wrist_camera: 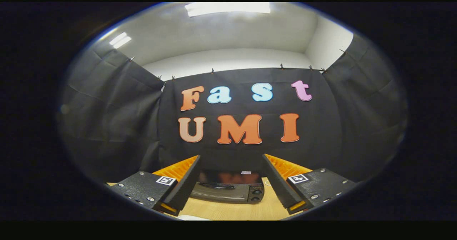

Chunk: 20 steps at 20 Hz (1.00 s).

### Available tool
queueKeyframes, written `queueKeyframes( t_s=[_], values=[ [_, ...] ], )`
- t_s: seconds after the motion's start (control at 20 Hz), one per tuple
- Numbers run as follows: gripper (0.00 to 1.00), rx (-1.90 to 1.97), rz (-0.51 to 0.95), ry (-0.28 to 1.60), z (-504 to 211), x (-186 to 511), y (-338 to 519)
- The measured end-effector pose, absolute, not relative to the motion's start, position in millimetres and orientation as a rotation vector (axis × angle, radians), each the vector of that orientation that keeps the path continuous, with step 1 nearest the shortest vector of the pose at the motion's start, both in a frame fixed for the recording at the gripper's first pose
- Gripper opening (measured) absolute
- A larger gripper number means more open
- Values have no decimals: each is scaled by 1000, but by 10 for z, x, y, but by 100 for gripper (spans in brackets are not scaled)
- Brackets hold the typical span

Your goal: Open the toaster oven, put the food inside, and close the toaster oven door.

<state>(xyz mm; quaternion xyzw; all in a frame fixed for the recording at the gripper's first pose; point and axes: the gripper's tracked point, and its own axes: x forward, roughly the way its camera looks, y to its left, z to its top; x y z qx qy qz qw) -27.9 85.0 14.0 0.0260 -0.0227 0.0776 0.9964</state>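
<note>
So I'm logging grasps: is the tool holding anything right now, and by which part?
Nothing is held. The tool is open, fingers spread apart, with the toaster oven beyond them on the table.

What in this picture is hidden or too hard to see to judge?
- Black toaster oven on the light wooden table, gripper view: seen beyond the open gripper; the fingers cover its two ends.
- Oven door: too small and dark to tell whether fully shut.
- Food: a pale scrap by the near table edge is cut off, so cannot be identified.
- Two oven knobs: settings too small.
</note>
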Motion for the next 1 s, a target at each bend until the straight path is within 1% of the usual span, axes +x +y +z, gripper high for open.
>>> queueKeyframes(
  t_s=[0.2,0.65,0.9,1.0],
  values=[
    [98,38,118,-41,66,-211,979],
    [98,91,220,62,-405,79,1517],
    [98,61,232,124,-801,352,1724],
    [98,92,262,171,-1017,454,1876]
  ],
)
